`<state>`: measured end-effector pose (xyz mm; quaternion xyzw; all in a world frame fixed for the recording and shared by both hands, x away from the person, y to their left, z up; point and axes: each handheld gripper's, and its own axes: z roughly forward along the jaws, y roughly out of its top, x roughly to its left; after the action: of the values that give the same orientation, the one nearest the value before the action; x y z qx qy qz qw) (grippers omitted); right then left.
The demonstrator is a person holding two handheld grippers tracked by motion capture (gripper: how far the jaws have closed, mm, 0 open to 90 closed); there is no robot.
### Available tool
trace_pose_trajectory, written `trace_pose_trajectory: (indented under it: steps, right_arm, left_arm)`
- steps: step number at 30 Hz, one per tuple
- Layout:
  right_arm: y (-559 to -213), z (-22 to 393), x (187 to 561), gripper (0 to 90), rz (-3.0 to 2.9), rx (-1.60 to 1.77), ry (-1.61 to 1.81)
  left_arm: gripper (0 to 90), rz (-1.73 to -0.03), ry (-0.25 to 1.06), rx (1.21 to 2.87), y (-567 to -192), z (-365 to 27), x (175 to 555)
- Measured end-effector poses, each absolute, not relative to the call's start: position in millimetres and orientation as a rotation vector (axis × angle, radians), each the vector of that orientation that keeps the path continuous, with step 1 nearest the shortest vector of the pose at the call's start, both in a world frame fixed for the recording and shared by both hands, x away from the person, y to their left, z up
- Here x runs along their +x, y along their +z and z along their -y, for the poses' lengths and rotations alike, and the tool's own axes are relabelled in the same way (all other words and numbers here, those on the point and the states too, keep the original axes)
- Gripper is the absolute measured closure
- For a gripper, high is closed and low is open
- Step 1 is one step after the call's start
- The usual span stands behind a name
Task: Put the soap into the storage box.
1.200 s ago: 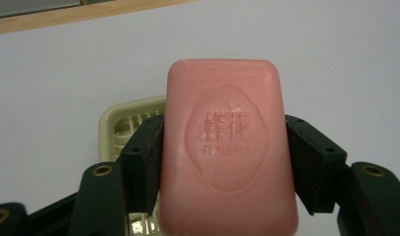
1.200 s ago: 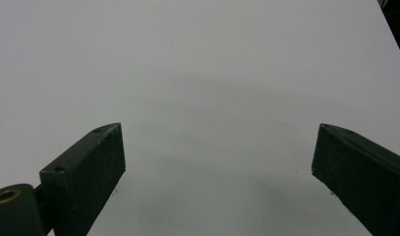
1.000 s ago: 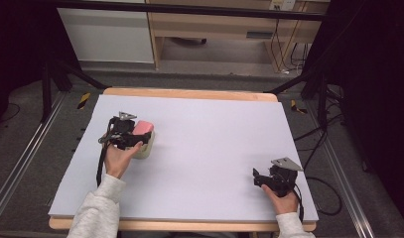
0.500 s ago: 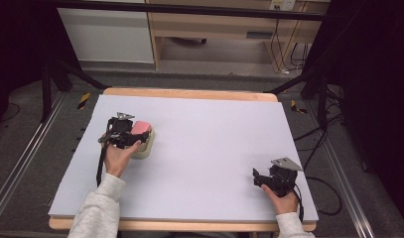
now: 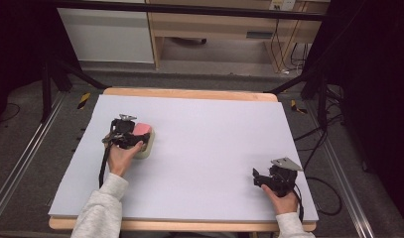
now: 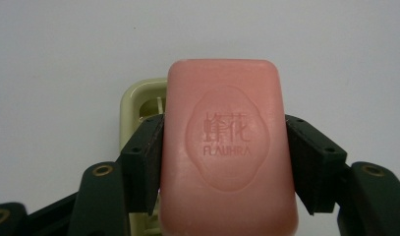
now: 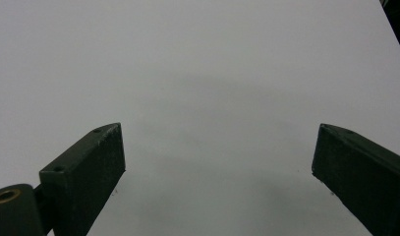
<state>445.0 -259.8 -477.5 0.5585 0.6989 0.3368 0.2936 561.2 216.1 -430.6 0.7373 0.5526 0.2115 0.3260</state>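
The left gripper [image 6: 222, 162] has its jaws closed on the long sides of a pink soap bar [image 6: 227, 147], held over a pale green soap dish [image 5: 146, 147] near the worktop's [image 5: 214, 148] left edge; the right gripper [image 5: 275, 179] rests by the near right corner, jaws wide apart and empty. The step looks like seating or lifting the soap at the dish, I cannot tell which; either way the next move calls for keeping the bar level and square with the dish.

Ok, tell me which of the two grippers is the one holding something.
The left gripper: its jaws press both sides of the pink soap bar above the pale green soap dish. The right gripper stands open over bare table.
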Motion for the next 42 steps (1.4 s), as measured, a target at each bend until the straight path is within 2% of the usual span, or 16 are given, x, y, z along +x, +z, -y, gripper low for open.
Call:
trace_pose_trajectory:
  steps: [42]
  right_arm:
    - [-478,259,445,5.9,-1.863,1.489,0.89]
  left_arm:
    - [37.4,-1.501,0.56,1.965,-452,-220,565]
